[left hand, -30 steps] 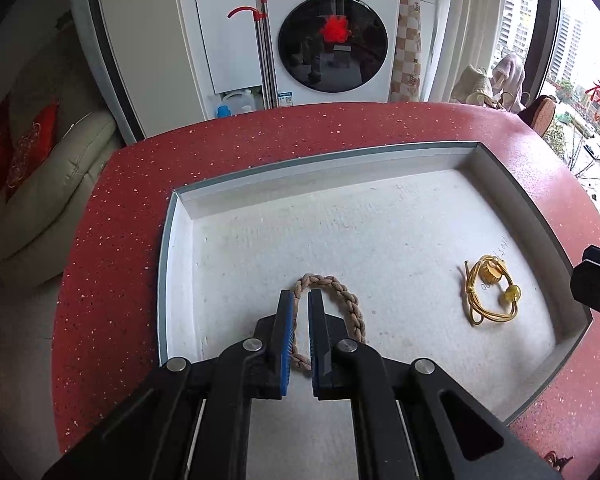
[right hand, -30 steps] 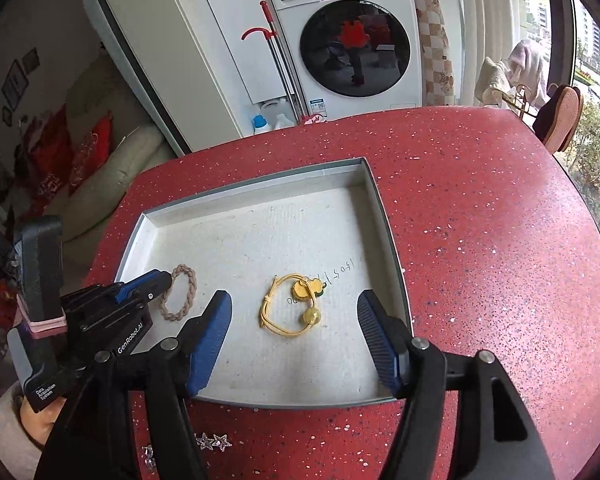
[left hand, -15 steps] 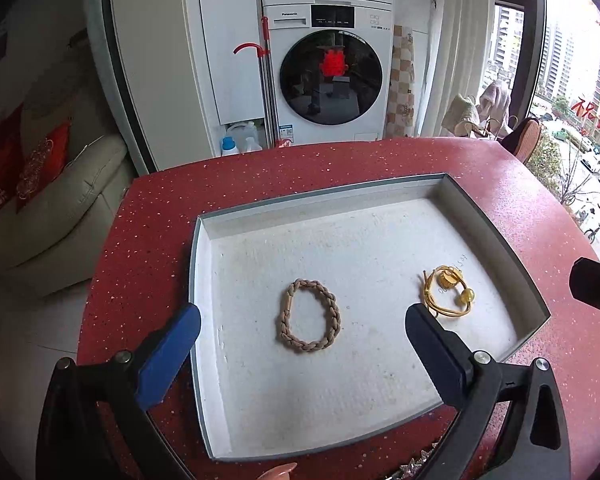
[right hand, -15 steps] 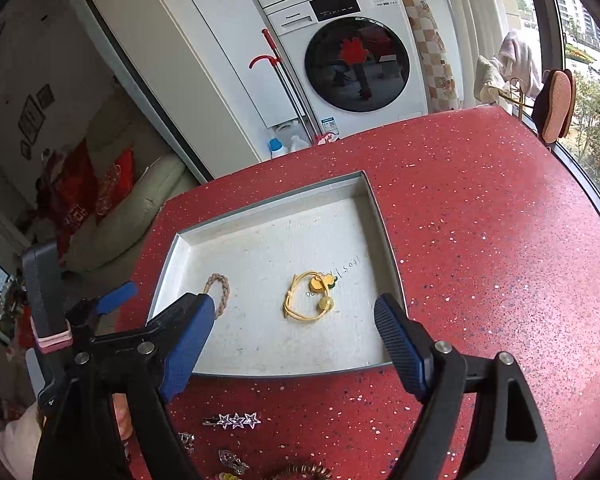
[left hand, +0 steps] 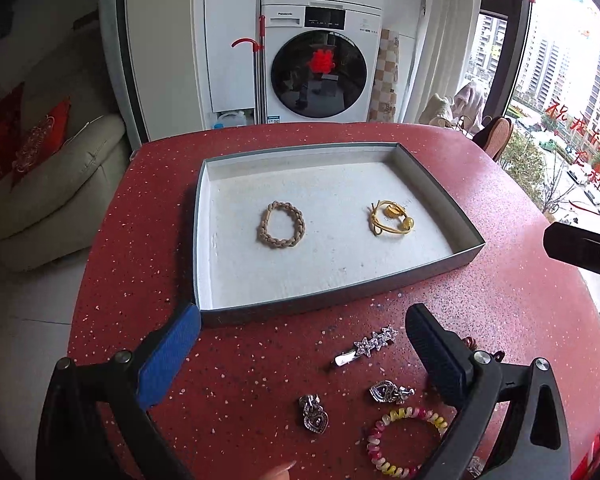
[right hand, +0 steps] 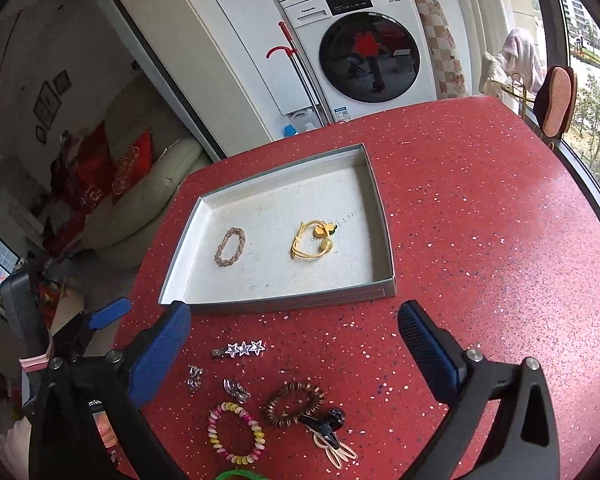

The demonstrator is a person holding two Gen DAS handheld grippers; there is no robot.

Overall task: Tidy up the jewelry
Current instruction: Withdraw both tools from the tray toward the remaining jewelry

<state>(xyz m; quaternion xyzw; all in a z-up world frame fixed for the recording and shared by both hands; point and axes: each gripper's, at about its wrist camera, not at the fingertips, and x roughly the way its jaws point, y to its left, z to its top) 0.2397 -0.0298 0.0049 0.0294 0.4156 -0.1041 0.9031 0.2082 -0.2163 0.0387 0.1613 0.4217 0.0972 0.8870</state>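
A grey tray (left hand: 336,300) (right hand: 284,304) sits on the red table. In it lie a beige braided band (left hand: 281,230) (right hand: 230,247) and a yellow band with gold charms (left hand: 390,218) (right hand: 314,240). In front of the tray lie a silver star clip (left hand: 366,346) (right hand: 240,349), two silver heart earrings (left hand: 314,414) (left hand: 388,392), a pink-yellow spiral band (left hand: 404,440) (right hand: 236,432), a brown spiral band (right hand: 296,402) and a dark clip (right hand: 326,420). My left gripper (left hand: 302,354) is open and empty above the loose pieces. My right gripper (right hand: 294,350) is open and empty.
The red table's (right hand: 480,220) right half is bare, with its curved edge near the window. A cream sofa (left hand: 60,184) stands left of the table, a washing machine (left hand: 320,60) behind it. A green band (right hand: 240,474) shows at the bottom edge.
My left gripper let go of the beige braided band in the tray, opened and pulled back and up. Both grippers have drawn back, so the loose jewelry in front of the tray now shows.
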